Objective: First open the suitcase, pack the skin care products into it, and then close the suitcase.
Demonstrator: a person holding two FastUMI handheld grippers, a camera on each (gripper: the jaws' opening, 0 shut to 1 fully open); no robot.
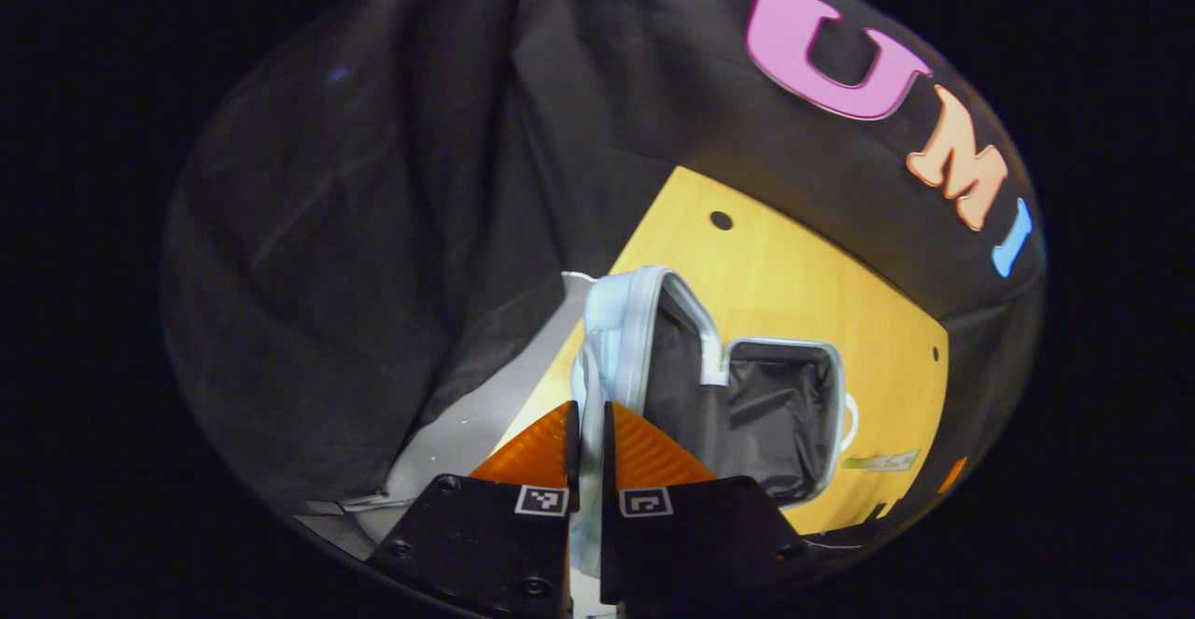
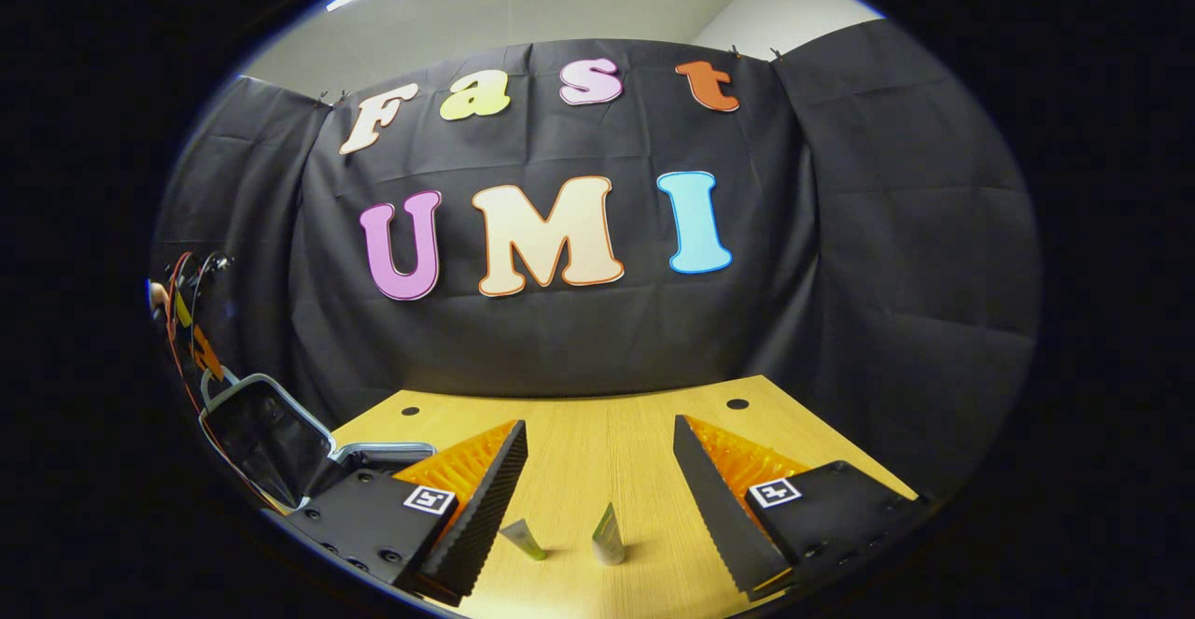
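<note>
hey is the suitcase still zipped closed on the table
No, the suitcase lies open, its lid raised by the left tool and its dark lining exposed.

My left gripper (image 1: 586, 432) has its jaws nearly together, pinching a thin pale edge of the suitcase lid (image 1: 624, 339) between both fingers, pointed along it. My right gripper (image 2: 597, 470) hangs low over the table (image 2: 597, 432), jaws spread wide, fingers angled forward and slightly down, gripping nothing.
</note>
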